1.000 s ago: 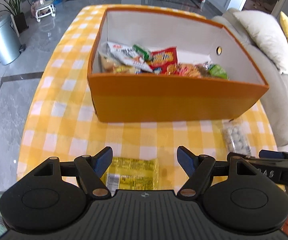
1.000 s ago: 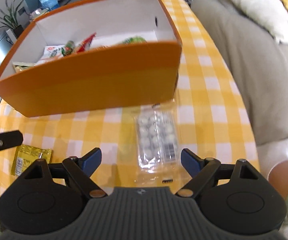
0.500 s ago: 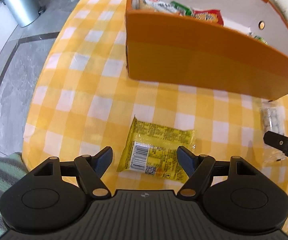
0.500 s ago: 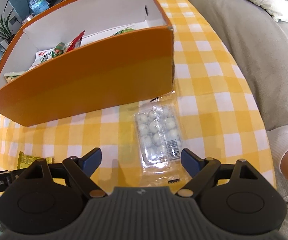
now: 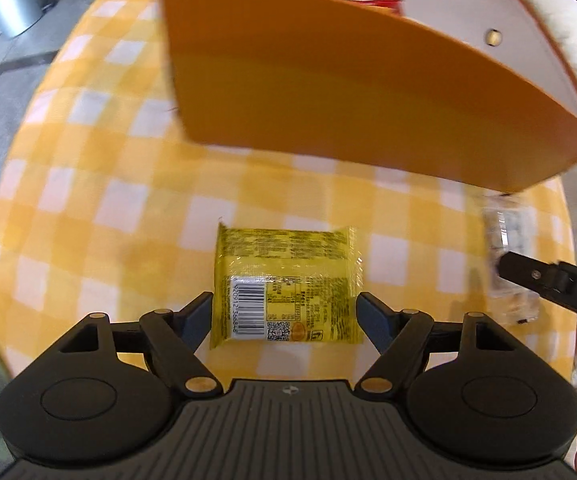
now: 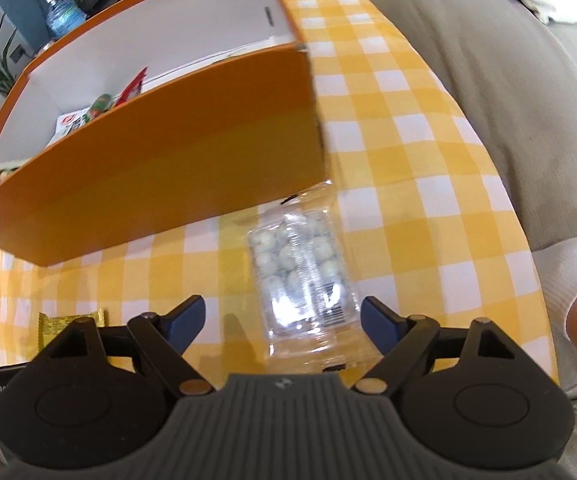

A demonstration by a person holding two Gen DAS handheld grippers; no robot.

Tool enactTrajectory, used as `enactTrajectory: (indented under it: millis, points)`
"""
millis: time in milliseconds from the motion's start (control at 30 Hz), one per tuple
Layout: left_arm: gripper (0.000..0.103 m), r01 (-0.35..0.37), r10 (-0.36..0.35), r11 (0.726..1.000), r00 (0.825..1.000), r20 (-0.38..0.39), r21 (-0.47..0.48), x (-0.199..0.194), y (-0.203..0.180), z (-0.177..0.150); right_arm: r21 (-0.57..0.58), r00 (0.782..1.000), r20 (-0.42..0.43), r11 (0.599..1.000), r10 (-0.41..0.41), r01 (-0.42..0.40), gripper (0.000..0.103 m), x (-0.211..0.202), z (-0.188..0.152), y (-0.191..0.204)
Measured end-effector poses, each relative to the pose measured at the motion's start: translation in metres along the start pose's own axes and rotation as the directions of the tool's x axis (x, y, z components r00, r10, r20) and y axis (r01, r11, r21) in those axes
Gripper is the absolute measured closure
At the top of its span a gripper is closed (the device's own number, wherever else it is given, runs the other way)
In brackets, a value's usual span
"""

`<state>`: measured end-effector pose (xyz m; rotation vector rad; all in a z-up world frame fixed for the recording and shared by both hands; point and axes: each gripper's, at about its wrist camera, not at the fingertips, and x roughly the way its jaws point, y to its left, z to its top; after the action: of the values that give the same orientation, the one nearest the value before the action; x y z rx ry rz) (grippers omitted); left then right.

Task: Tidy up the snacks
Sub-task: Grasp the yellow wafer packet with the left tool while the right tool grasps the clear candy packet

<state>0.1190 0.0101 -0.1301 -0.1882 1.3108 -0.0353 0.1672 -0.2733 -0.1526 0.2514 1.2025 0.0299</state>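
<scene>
While several snack bags (image 5: pixel 352 0) already sat in the orange box (image 5: pixel 328 92), we had two left on the table. Our left gripper (image 5: pixel 284 316) gaped empty around the yellow packet (image 5: pixel 288 284); our right gripper (image 6: pixel 282 318) was closing, not yet touching the clear candy pack (image 6: pixel 300 272).

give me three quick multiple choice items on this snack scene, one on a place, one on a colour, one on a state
1. Where is the clear pack?
A. in the box
B. on the cloth by the box's corner
C. on the sofa

2. What colour is the box outside?
A. orange
B. blue
C. green

3. How is the yellow packet?
A. lifted
B. in the box
C. flat on the cloth, between the left gripper's open jaws

Answers: 1 B, it lies on the checks below the box. 2 A, its wall is orange. 3 C, barcode up, pads clear of it.
</scene>
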Motion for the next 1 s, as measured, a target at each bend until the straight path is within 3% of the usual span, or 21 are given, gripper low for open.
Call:
enactTrajectory:
  millis: [100, 233, 433, 733, 1000]
  points:
    - [0.015, 0.007, -0.009, 0.996, 1.000, 0.026, 0.085, 0.004, -0.019, -0.003, 0.004, 1.000, 0.010, 1.000, 0.005, -0.005, 0.024, 0.002, 0.003, -0.004]
    - [0.013, -0.044, 0.034, 0.983, 0.997, 0.062, 0.176, 0.010, -0.042, -0.002, 0.006, 1.000, 0.021, 1.000, 0.007, -0.008, 0.024, 0.005, 0.007, -0.007]
    - [0.010, -0.032, 0.010, 0.979, 0.994, 0.108, 0.202, 0.016, -0.055, 0.004, -0.020, 1.000, 0.009, 1.000, -0.023, 0.023, 0.026, 0.015, 0.008, -0.003]
    - [0.001, -0.122, 0.079, 0.944, 0.986, 0.149, 0.306, 0.027, -0.082, 0.002, -0.020, 0.999, 0.004, 0.999, -0.046, 0.046, 0.025, 0.023, 0.009, 0.000]
    - [0.004, -0.106, 0.066, 0.943, 0.989, 0.133, 0.315, 0.029, -0.084, 0.001, -0.089, 0.995, 0.021, 0.991, -0.098, 0.099, 0.022, 0.025, 0.001, 0.016]
